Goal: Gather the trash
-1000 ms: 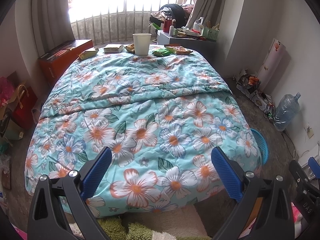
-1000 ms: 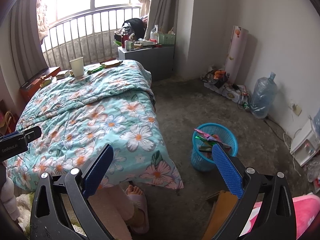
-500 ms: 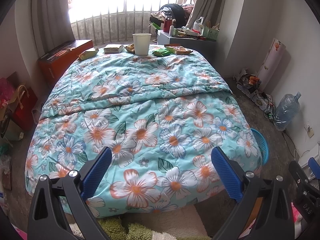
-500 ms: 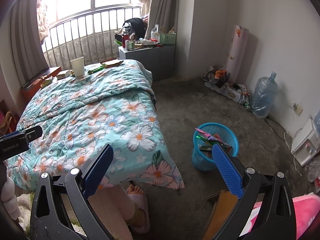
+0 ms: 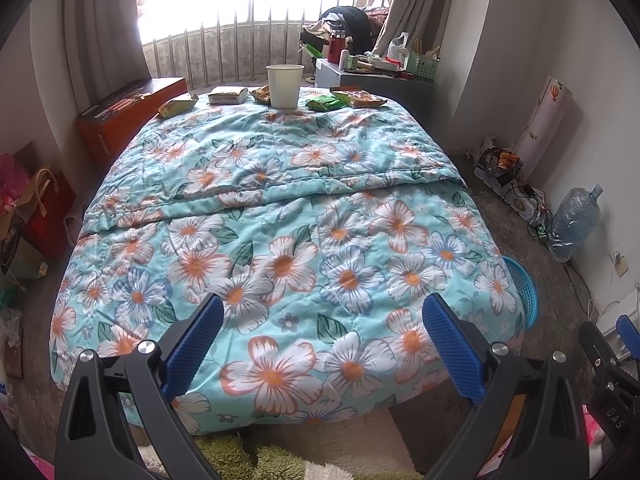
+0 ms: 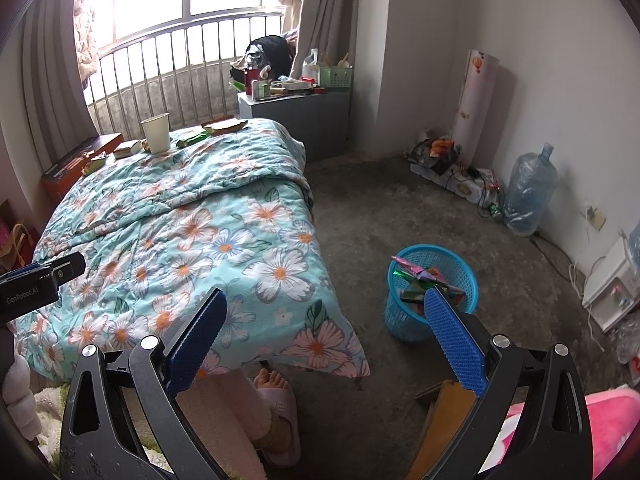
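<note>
- The left gripper [image 5: 322, 322] is held low at the foot of the bed [image 5: 280, 200]; its blue fingers are spread wide and hold nothing.
- The right gripper [image 6: 324, 312] is also wide apart and empty, above the floor between the bed corner and the blue basket [image 6: 404, 320].
- The trash lies in a row at the far end of the bed, near the window: a white paper cup [image 5: 285, 86] stands upright in the middle.
- Left of the cup lie a yellow wrapper [image 5: 176, 106] and a flat pale packet [image 5: 228, 95], the packet with its long side across the bed.
- Just right of the cup lie a green wrapper [image 5: 325, 103] and an orange wrapper [image 5: 360, 98], also lying across.
- The blue basket stands upright on the floor beside the bed, with coloured wrappers [image 6: 424, 274] inside.
- A foot in a pink slipper [image 6: 278, 416] shows under the right gripper.
</note>
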Motion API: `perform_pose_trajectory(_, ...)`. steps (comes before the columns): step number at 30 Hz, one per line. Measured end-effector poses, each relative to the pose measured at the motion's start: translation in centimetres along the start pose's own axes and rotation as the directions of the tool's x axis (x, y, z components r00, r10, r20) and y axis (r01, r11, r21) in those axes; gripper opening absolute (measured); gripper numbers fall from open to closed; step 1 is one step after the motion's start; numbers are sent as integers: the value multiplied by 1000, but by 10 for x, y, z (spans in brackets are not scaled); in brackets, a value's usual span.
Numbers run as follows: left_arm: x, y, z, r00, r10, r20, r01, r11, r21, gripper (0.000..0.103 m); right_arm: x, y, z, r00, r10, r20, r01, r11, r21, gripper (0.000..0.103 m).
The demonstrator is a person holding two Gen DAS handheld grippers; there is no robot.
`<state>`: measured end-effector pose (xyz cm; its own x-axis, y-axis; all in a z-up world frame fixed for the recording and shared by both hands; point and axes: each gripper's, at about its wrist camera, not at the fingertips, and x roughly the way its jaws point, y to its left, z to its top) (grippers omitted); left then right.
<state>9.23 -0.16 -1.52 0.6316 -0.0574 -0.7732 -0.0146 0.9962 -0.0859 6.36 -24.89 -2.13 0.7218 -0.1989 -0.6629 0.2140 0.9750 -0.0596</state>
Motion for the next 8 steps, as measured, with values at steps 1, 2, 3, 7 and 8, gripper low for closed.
perform_pose_trajectory(1, 0, 0, 0, 1000, 1, 1, -1, 1000, 2, 97, 0, 0, 0, 1000, 0, 0, 0, 1000, 0, 95)
perform_pose_trajectory(2, 0, 0, 0, 1000, 3, 1, -3, 1000, 3, 97, 0, 1, 0, 1000, 0, 0, 0, 1000, 0, 95)
perform_pose_trajectory(3, 0, 0, 0, 1000, 2, -2, -2, 1000, 1, 97, 0, 0, 0, 1000, -1, -1, 1, 1000, 2, 95)
perform_pose_trajectory(7, 0, 0, 0, 1000, 0, -3, 0, 1000, 0, 97, 0, 1, 0, 1000, 0, -1, 0, 1000, 1, 95)
perform_pose_trajectory(8, 0, 0, 0, 1000, 0, -3, 0, 1000, -1, 97, 0, 1, 0, 1000, 0, -1, 0, 1000, 1, 95)
